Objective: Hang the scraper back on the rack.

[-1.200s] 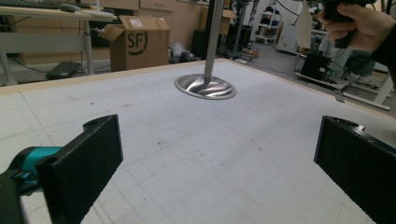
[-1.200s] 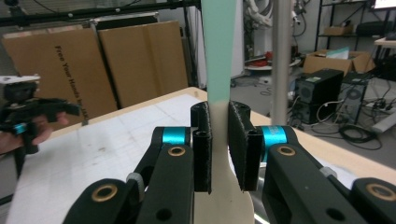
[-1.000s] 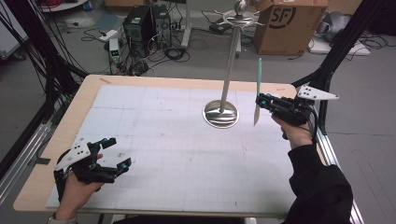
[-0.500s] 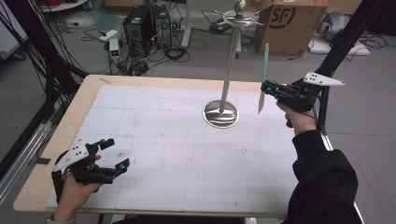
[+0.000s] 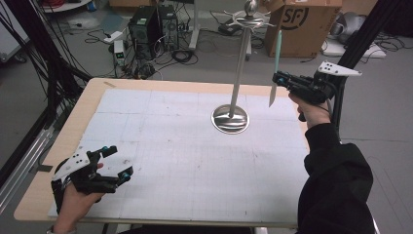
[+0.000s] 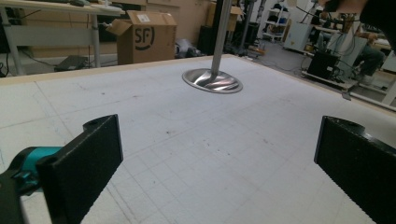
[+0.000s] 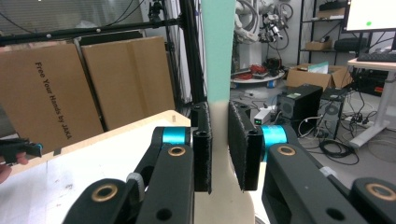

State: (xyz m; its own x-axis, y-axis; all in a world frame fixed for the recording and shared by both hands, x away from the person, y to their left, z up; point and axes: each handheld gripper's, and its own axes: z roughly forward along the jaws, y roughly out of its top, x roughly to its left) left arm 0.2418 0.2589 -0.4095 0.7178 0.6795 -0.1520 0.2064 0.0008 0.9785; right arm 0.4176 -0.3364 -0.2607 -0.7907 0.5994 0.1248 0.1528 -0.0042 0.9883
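Change since earlier frame: right gripper (image 5: 278, 79) has been carried up and toward the far right table edge, and the knife (image 5: 275, 68) has been carried with it; left gripper (image 5: 114, 163) has been kept in place.
Right gripper state: jaws are closed on the knife, which is clamped between the two black pads (image 7: 203, 149).
Knife position: held upright above the table (image 5: 160, 146), teal handle up, pale blade pointing down, clear of the surface.
Knife relation to stand: positioned right of the metal stand (image 5: 238, 78), near its pole but apart from it.
Left gripper state: jaws are held wide apart with nothing between them.
Left gripper position: rested at the near left corner of the table, well apart from the stand.
Stand base: round base (image 6: 212, 80) is seen ahead in the left gripper view.
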